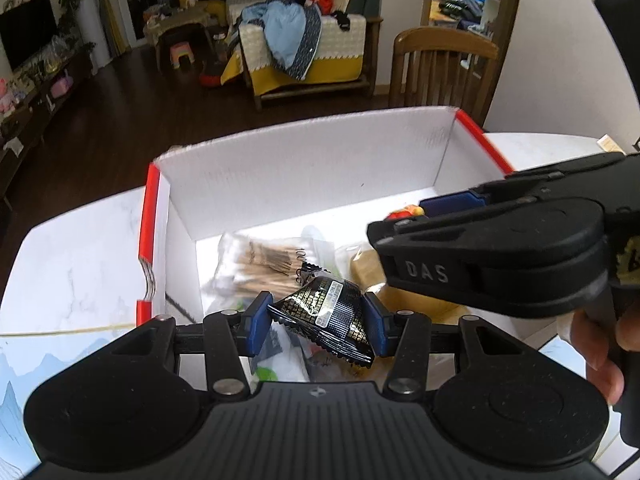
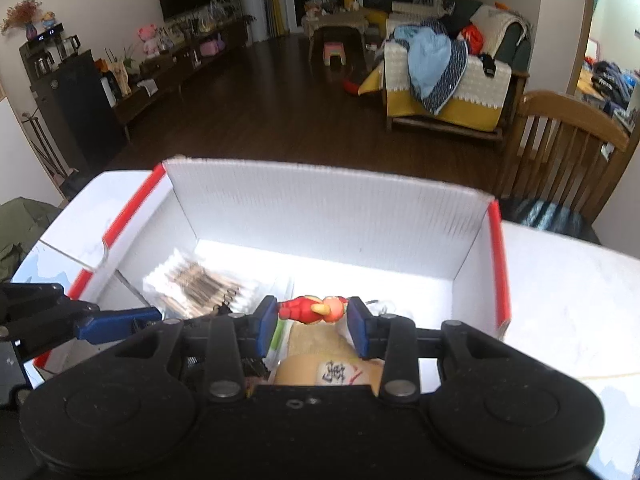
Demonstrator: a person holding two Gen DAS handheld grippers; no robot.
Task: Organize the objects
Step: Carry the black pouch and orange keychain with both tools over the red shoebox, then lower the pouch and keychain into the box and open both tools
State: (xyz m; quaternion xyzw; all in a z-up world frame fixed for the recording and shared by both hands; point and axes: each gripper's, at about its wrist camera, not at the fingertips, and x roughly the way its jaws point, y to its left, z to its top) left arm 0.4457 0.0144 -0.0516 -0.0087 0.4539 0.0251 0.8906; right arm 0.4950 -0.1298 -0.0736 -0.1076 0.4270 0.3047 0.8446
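In the left wrist view, the left gripper (image 1: 316,322) has its two blue pads pressed on the sides of a black packet (image 1: 324,312) with gold print, so it is clamped on the packet. The packet hangs over the near part of an open white box (image 1: 280,168) with red edges. The box stands on a white marble table (image 1: 76,248). Inside the box, beyond the packet, lies a clear bag of wooden sticks (image 1: 264,260), and to the right of it a tan pouch (image 1: 366,270). The right gripper (image 1: 424,210) comes in from the right side, above the box, and a red and yellow toy (image 1: 406,213) shows at its tip. A hand (image 1: 608,356) holds its handle at the right edge. Behind the table there are a wooden chair (image 1: 444,68) and a sofa (image 1: 304,52) covered with clothes.

In the right wrist view, the right gripper (image 2: 313,322) is clamped on the toy (image 2: 312,309); both blue pads touch it. The toy is over the near middle of the box (image 2: 320,216). Below it lies the pouch (image 2: 316,344), and a tan round thing (image 2: 332,372) with a black character sits nearest the camera. The bag of sticks (image 2: 196,280) lies in the left part of the box. The left gripper's blue finger (image 2: 116,322) enters from the left edge, over the box's left side.
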